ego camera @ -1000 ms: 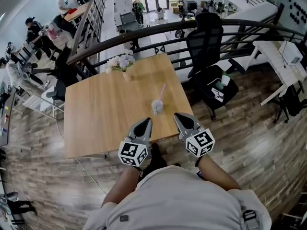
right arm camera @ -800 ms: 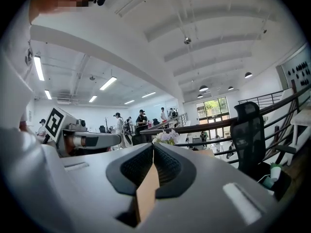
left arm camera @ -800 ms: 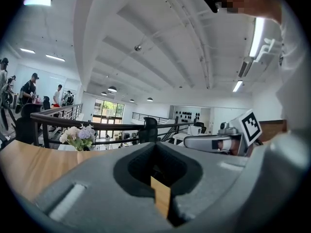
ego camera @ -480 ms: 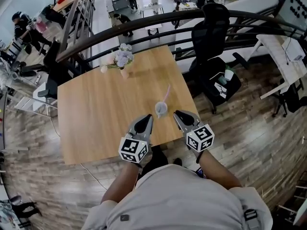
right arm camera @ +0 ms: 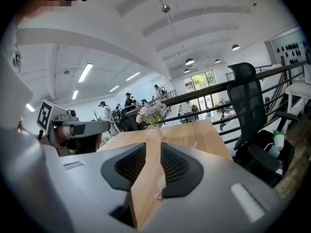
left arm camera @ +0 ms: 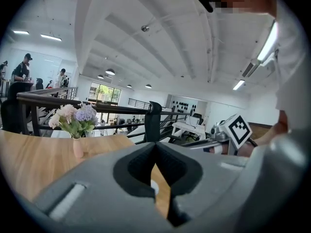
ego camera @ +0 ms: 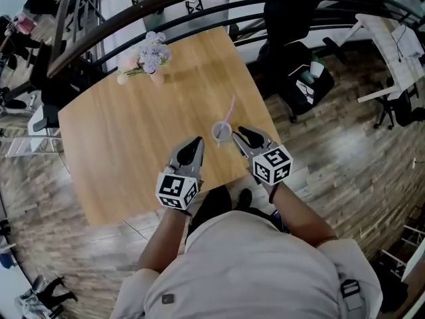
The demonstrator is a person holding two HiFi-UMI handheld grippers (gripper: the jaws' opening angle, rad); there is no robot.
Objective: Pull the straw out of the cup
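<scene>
— What's toward the left?
— A vase of flowers (ego camera: pixel 153 61) by the worktop's (ego camera: pixel 119 151) far edge. Then the left gripper (ego camera: pixel 194 145) over the near edge, jaws closed tip to tip, holding nothing
— And the cup?
— The clear cup (ego camera: pixel 221 132) stands close to the near edge, the pink straw (ego camera: pixel 230 110) leaning in it. Just right of it is the right gripper (ego camera: pixel 242 137), jaws opening, nothing held between them

Table (ego camera: pixel 119 158) middle bare; obstacles: cup (ego camera: pixel 221 133) with straw (ego camera: pixel 230 109) by near-right corner, flower vase (ego camera: pixel 157 78) at far edge.
</scene>
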